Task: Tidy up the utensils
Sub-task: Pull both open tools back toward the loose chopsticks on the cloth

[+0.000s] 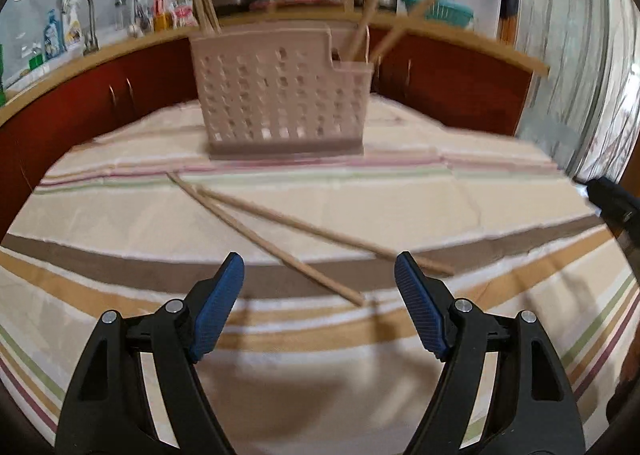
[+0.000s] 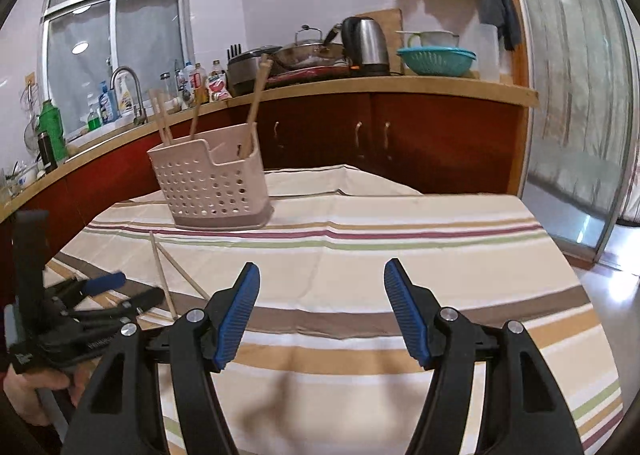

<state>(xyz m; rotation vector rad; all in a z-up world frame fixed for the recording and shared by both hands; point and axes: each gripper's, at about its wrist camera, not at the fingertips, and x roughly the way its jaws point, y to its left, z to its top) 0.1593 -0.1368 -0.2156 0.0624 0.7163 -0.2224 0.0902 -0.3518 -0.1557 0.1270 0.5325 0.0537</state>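
Pale pink utensil holder (image 2: pixel 212 185), dotted with round holes, darker mauve at base. Around the holder, cream tablecloth (image 2: pixel 400 255) striped brown, tan, green and maroon. In front of the holder, light wooden chopsticks (image 1: pixel 280 231). Black left gripper (image 1: pixel 319 275) and black right gripper (image 2: pixel 322 287), both with ribbed blue pads (image 1: pixel 218 311). Behind the holder, dark red cabinets (image 2: pixel 440 139), teal colander (image 2: pixel 436 59).

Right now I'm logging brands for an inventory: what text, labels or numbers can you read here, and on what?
None can be read.
Bottles by the sink: labels too small and blurred.
Left tool: white print on its body, too small to read.
Kettle, holder: no text visible.
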